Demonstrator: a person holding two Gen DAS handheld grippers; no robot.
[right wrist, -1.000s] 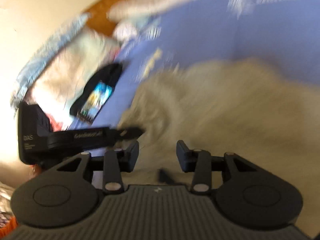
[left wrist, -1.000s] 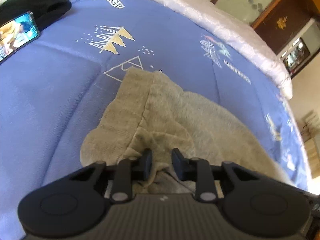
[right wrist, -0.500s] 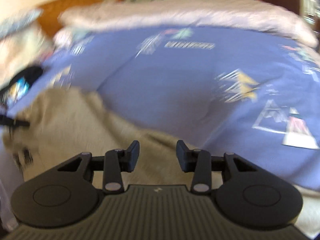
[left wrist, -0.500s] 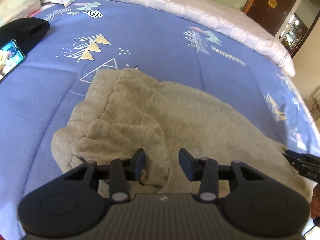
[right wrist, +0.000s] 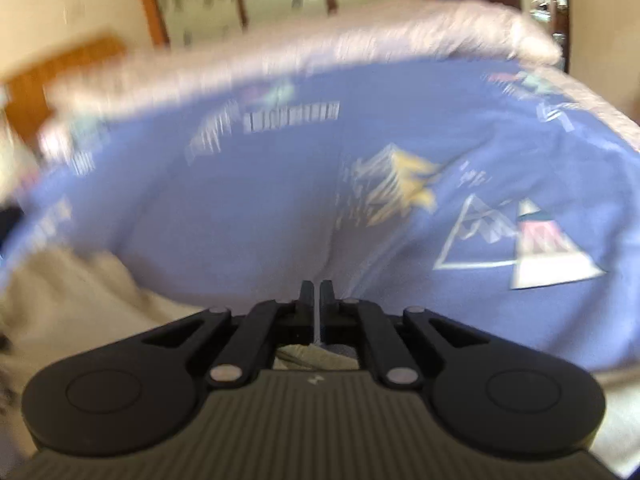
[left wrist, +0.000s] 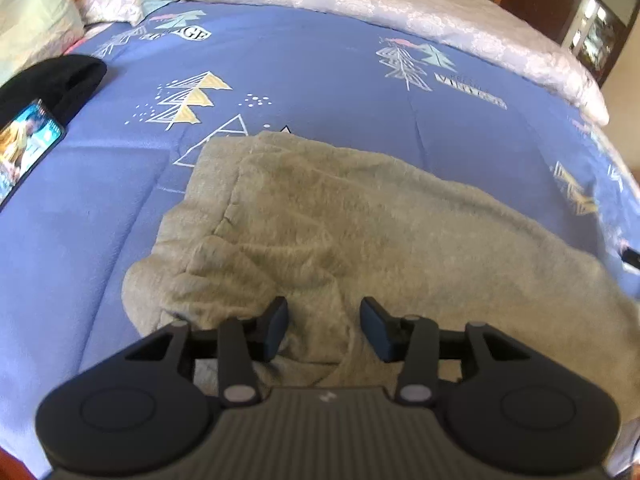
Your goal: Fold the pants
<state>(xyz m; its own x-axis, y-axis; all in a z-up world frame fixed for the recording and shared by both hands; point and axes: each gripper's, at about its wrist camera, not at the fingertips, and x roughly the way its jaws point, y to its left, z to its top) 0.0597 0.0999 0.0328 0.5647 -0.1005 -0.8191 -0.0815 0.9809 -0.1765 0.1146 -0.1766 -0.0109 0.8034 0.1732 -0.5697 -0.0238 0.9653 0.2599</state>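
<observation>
- My left gripper [left wrist: 324, 328] tilts steeply down over the near edge of the beige pants [left wrist: 360, 232]; its jaws are opening, bunched cloth lying between the pads, unpressed.
- The pants sprawl across the blue bedspread [left wrist: 320, 92], a phone [left wrist: 24, 146] at nine o'clock.
- My right gripper [right wrist: 317, 296] slants down over the bedspread, fingers closed together; the blur hides whether cloth is pinched. Pants sit at eight o'clock there.

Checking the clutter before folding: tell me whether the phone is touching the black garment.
Touching. The left wrist view shows the phone leaning against the black garment, its upper edge overlapping the dark fabric with no blue bedspread between them.
</observation>
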